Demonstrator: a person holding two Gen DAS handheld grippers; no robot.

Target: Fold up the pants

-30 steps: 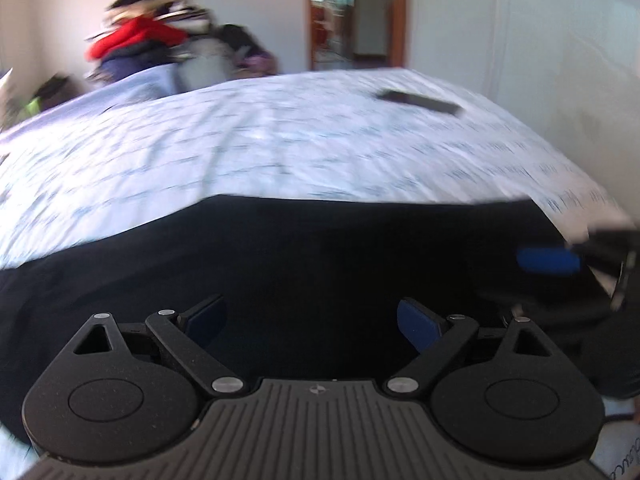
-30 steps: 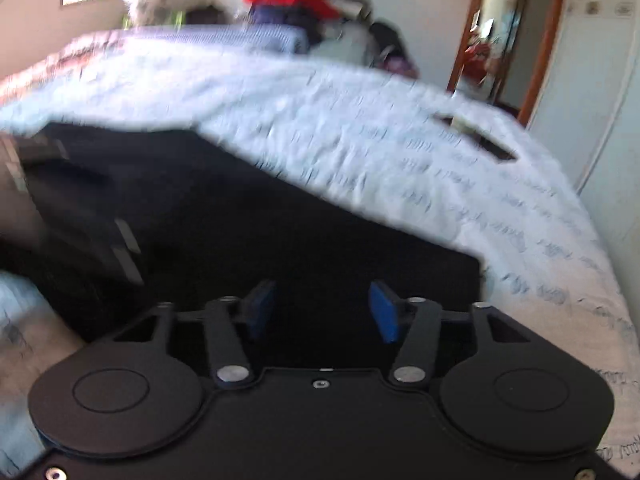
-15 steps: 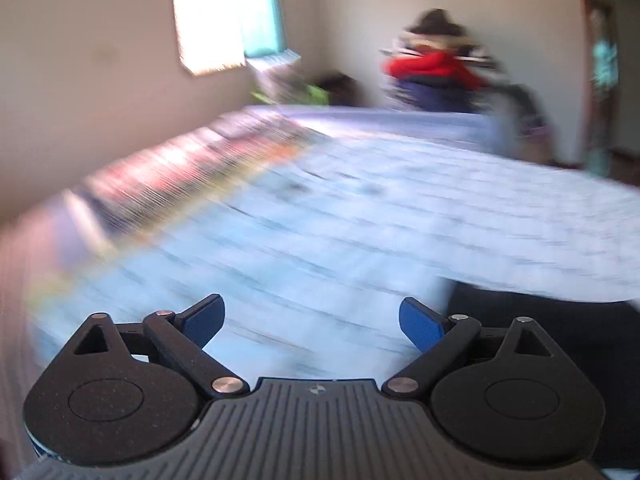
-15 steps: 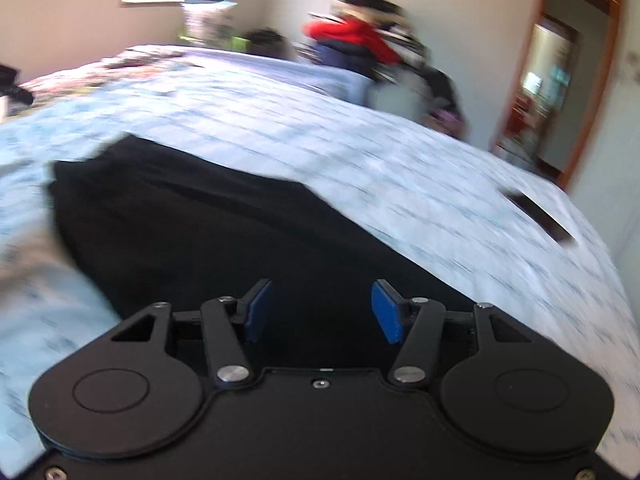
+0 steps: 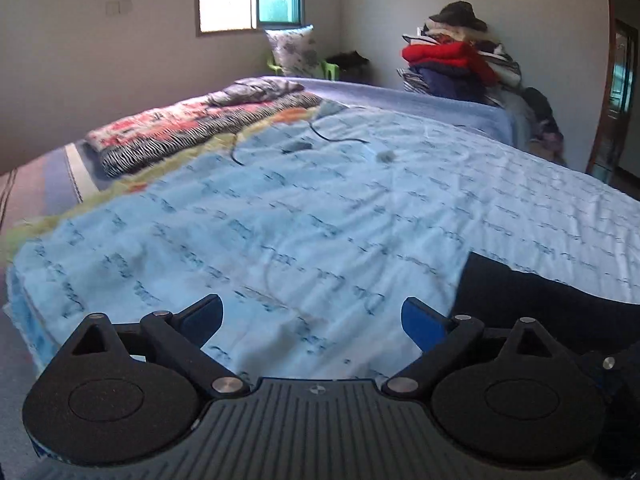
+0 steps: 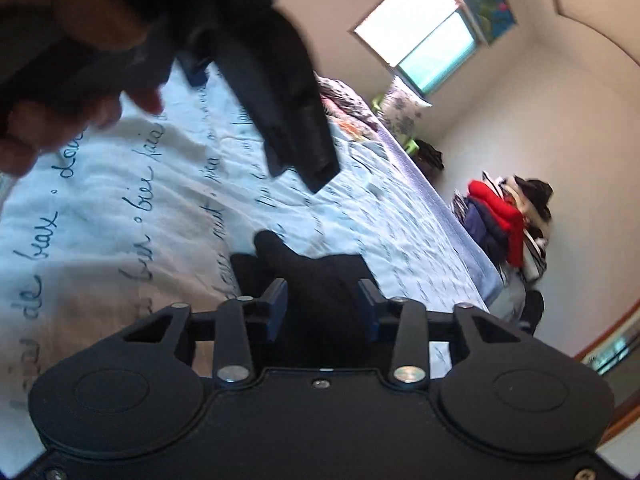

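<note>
Left wrist view: your left claw point(image 5: 312, 316) is spread wide with nothing between its blue pads, hovering over bare blue sheet near the bed's point(image 5: 280, 216) front edge. The black pants point(image 5: 540, 304) lie just to its right, one square corner showing flat on the sheet. They look soft, light and limp, so expect them to sag and drag rather than keep a shape; take them at a corner or along a hemmed edge, where the cloth is doubled and less likely to slip. Most of the garment is cut off by the claw body and the frame edge, so you cannot tell how many folds it already has.

Right wrist view: the camera is rolled hard sideways. Your right claw point(image 6: 322, 304) sits partly spread with dark cloth of the pants point(image 6: 320, 280) bunched between the pads, but they do not appear to pinch it; contact is hard to judge. Overhead, your left hand point(image 6: 80, 116) and its dark tool block the upper left. The pants' far end is hidden.
</note>
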